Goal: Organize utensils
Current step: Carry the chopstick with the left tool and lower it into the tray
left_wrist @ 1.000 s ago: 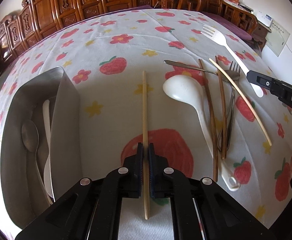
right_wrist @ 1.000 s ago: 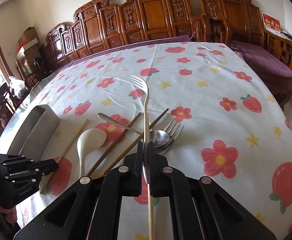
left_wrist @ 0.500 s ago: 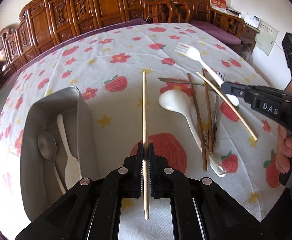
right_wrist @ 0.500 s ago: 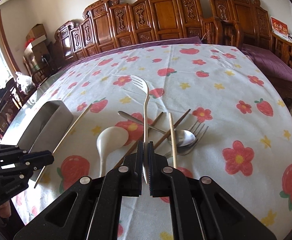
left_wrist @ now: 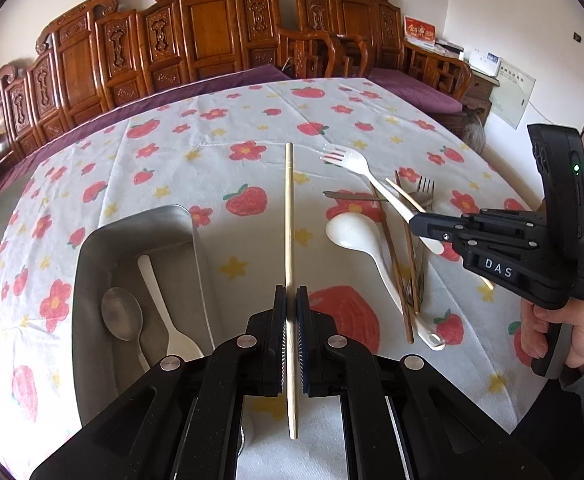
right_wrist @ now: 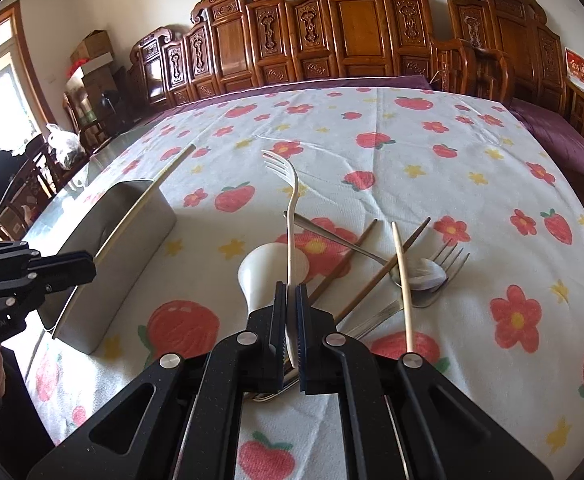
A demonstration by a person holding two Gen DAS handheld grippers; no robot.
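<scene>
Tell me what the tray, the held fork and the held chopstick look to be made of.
Tray: likely stainless steel, brushed grey with soft reflections. Fork in the right gripper: probably plastic, matte cream-white. Chopstick in the left gripper: apparently bamboo or pale wood, dull tan.

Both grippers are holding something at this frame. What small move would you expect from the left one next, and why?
Probably a short swing left to bring the pale chopstick over the metal tray. The left gripper has its jaws shut on the chopstick, lifted clear of the tablecloth, and the tray beside it already holds a metal spoon and a white spoon. The right gripper grips the white fork.
</scene>
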